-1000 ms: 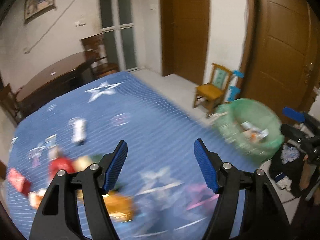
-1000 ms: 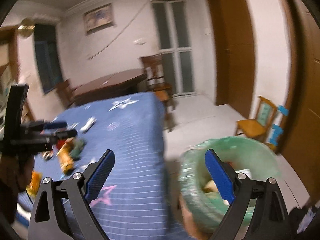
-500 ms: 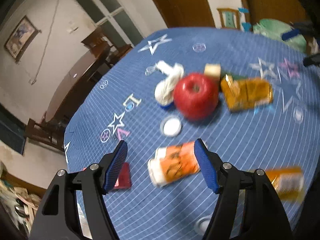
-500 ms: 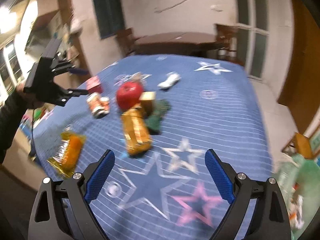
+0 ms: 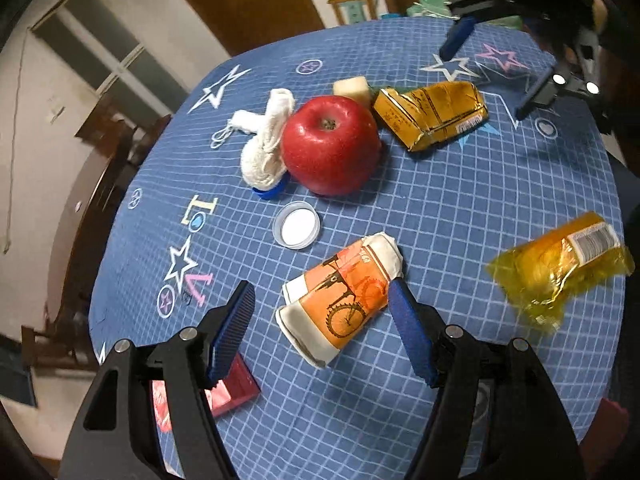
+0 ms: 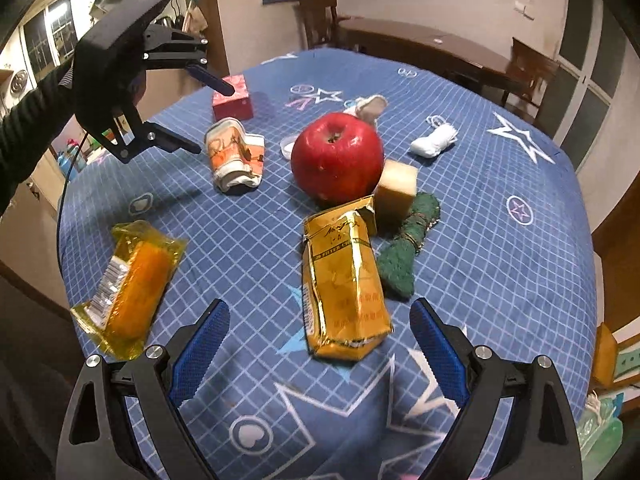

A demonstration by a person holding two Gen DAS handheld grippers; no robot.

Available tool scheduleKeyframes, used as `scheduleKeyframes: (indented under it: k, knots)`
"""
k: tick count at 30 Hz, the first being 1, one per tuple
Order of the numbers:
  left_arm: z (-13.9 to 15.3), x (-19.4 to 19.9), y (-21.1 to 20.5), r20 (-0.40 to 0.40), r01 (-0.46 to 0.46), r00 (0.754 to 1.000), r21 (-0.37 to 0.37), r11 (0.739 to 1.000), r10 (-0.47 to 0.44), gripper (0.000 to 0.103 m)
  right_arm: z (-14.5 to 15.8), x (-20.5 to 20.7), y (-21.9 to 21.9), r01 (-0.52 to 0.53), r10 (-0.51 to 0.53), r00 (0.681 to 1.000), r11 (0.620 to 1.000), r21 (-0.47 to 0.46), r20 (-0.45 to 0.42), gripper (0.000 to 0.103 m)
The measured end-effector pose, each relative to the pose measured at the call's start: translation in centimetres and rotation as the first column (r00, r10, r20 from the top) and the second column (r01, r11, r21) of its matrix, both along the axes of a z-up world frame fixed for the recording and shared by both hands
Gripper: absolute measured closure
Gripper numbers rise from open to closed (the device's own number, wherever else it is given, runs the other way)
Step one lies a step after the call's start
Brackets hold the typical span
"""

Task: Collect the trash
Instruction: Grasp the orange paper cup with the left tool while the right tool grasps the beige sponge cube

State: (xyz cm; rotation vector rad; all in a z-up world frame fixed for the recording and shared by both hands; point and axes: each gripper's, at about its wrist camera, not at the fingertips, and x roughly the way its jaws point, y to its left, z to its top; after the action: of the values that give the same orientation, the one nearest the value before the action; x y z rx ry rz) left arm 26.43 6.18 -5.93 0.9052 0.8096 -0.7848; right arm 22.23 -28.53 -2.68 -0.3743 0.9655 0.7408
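Left gripper [image 5: 322, 304] jaws spread, hovering over crushed orange paper cup [image 5: 342, 302]; cup lies on its side between the blue pads, right pad looks to be at cup's edge, left pad clear of it. No pinch.
Right gripper [image 6: 320, 336] also spread wide, nothing between pads; gold foil packet [image 6: 346, 280] lies flat just beyond, between the two fingers' lines, not touched.

Table [image 5: 460, 220]: blue grid cloth w/ stars. Items, right wrist view:
- red apple [image 6: 336, 158] centre, upright, stem up.
- tan sponge block [image 6: 396, 188] right of apple, touching packet's far corner.
- green scrubber [image 6: 408, 248] right of gold packet, just beside it.
- yellow snack wrapper [image 6: 128, 280] near left edge, well apart from the rest.
- red box [image 6: 234, 98] far left, by left gripper's finger.
- white rolled cloth [image 6: 436, 142] far right of apple.
- white lid [image 5: 297, 225], left wrist view, open side up, between cup and apple.

Left wrist view: another white cloth roll [image 5: 266, 144] leans against apple, left side. Green trash bin [image 6: 600, 432] partly seen off table, near right corner of right wrist view. Dark sleeve [image 6: 24, 120] behind left gripper.
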Motion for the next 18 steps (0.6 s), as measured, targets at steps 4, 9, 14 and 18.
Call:
scheduleKeyframes:
  k: [4,9,14,18]
  knots:
    - [-1.9,1.0,0.0,-0.045,0.05,0.998,0.015,0.999,-0.049,0.037,-1.0,1.4,1.1,-0.012,0.011,0.999,1.0,-0.016,-0.053,0.012]
    - [-3.0,1.7,0.2,-0.075,0.072,0.995,0.001,0.997,-0.072,0.037,-2.1,2.0,2.3,-0.03,0.026,0.996,0.999,-0.044,-0.082,0.012]
    - [-3.5,1.3,0.0,-0.082,0.099,0.992,0.005,0.995,-0.098,0.044,-2.7,2.5,3.1,-0.033,0.027,0.996,0.997,-0.075,-0.086,0.012]
    - [-4.3,-0.1,-0.3,-0.088,0.125,0.988,0.019,0.992,-0.123,0.053,-3.1,2.9,3.6,-0.032,0.024,0.995,0.996,-0.081,-0.101,0.012]
